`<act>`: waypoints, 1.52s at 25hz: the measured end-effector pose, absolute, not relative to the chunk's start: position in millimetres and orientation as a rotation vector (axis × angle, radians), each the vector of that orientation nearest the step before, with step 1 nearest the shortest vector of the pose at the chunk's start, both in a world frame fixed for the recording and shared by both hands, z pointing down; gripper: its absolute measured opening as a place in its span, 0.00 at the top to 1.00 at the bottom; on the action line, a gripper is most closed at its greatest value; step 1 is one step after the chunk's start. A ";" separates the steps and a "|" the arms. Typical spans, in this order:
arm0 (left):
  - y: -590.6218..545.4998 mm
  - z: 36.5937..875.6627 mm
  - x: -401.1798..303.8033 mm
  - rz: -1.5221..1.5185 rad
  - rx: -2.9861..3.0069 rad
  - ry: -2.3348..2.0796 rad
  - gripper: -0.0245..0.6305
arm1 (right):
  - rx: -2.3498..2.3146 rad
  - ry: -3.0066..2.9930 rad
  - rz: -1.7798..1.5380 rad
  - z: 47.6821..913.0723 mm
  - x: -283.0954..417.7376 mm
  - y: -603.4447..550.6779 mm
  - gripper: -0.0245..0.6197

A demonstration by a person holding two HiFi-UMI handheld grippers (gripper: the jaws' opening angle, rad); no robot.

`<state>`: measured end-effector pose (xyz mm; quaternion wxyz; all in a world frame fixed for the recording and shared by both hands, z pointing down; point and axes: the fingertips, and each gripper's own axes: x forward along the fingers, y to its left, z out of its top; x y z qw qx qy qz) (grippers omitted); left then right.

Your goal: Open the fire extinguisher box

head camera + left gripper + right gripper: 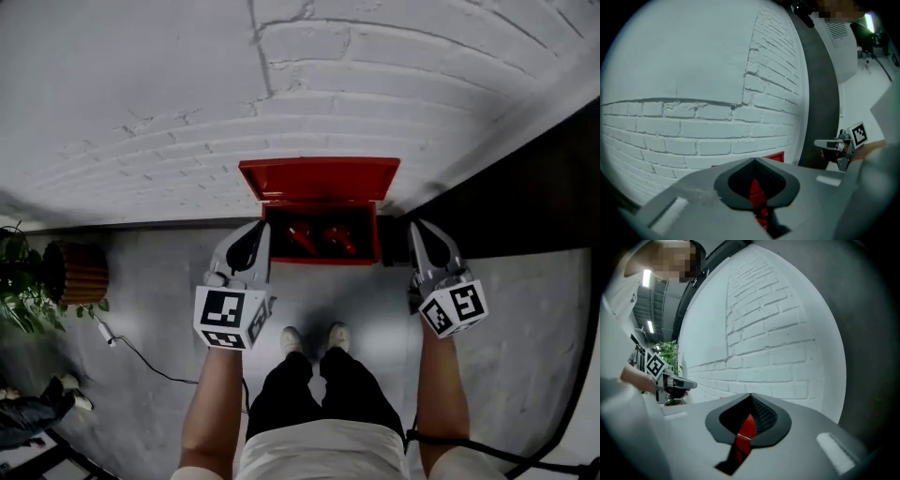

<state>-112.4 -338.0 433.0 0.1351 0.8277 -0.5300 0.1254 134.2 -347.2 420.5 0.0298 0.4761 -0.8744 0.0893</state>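
Observation:
The red fire extinguisher box (323, 258) stands on the floor against the white brick wall, with its lid (319, 178) raised and leaning back on the bricks. Inside lie two red extinguishers (302, 239). My left gripper (257, 232) hovers by the box's left side, jaws together and empty. My right gripper (418, 231) hangs just off the box's right side, also shut with nothing in it. In the left gripper view the closed jaws (754, 160) point at the wall, red showing in the slot below. The right gripper view shows its jaws (750, 395) closed too.
A potted plant (19, 281) and a slatted pot (82, 272) stand at the left, with a cable (141, 356) trailing over the grey floor. A dark panel (525, 197) runs along the right. My shoes (314, 339) are right before the box. Another person's feet (66, 389) show at bottom left.

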 end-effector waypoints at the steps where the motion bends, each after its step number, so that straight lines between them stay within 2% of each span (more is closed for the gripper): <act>1: -331.5 422.0 -116.3 0.346 2.398 -1.549 0.95 | 1.463 -2.695 0.267 411.6 132.1 -338.6 0.95; 16: -291.7 305.9 -126.4 0.218 2.444 -1.634 0.95 | 1.448 -2.718 0.158 301.6 114.5 -295.2 0.95; 38: -272.5 259.2 -125.4 0.152 2.473 -1.667 0.95 | 1.448 -2.730 0.100 249.6 104.8 -282.2 0.95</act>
